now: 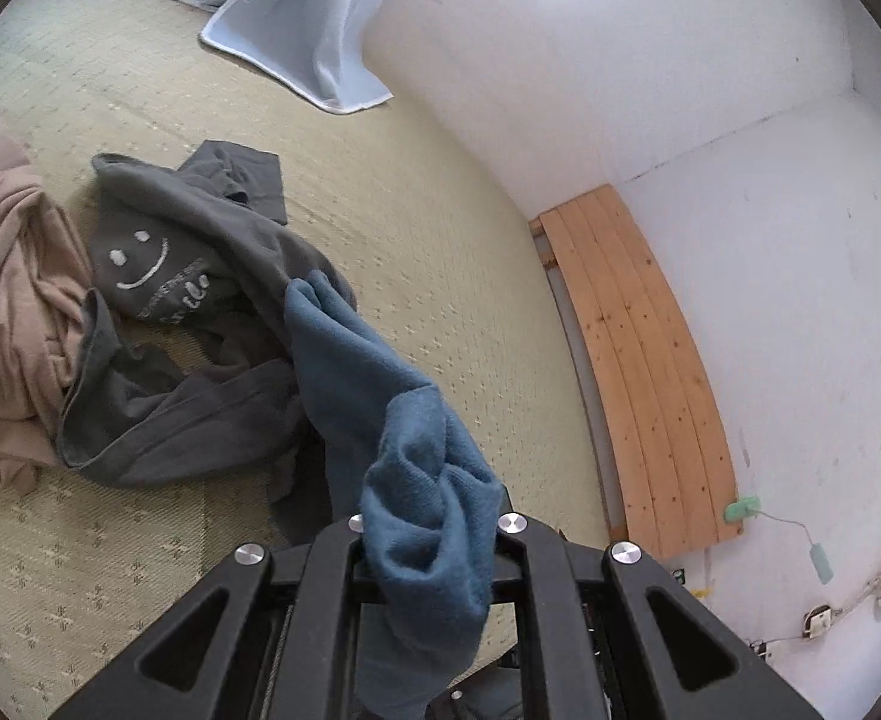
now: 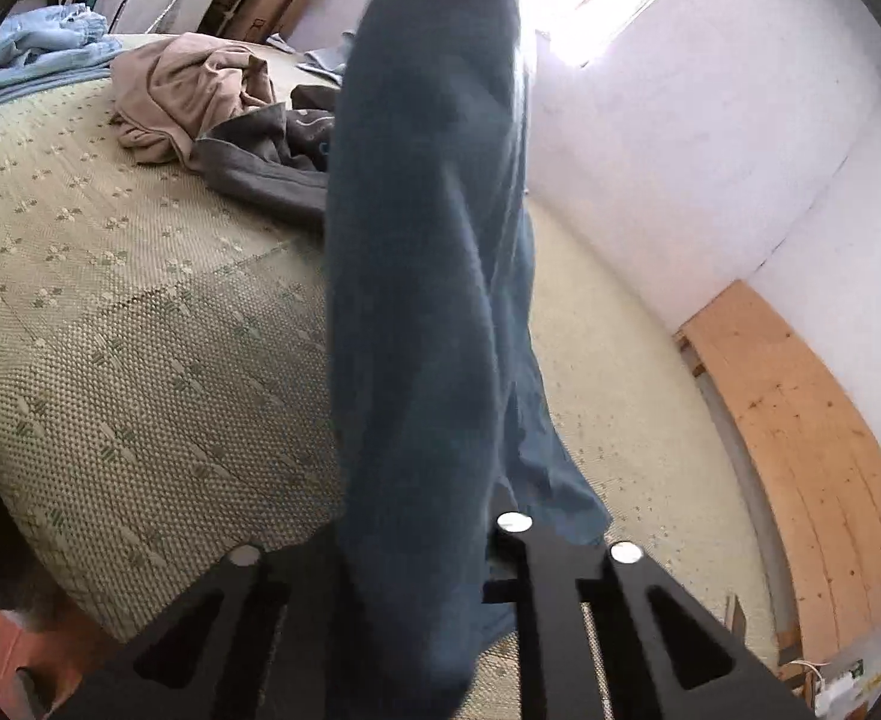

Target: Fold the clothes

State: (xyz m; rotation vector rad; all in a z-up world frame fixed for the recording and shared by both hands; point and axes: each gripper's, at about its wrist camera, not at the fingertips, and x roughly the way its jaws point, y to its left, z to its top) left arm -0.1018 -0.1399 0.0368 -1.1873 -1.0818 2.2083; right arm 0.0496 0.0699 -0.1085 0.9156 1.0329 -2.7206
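Both tongs, left (image 1: 431,531) and right (image 2: 422,540), clamp one blue garment (image 1: 374,384) above the mat (image 1: 110,570).

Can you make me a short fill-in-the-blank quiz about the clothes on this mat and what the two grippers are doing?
1. The left gripper is shut on a ____ garment.
2. The grey top on the mat has a ____ face printed on it.
3. Beside the grey top lies a crumpled ____ garment.
4. Against the white wall lean boards made of ____.

Missing words: blue; smiley; pink; wood
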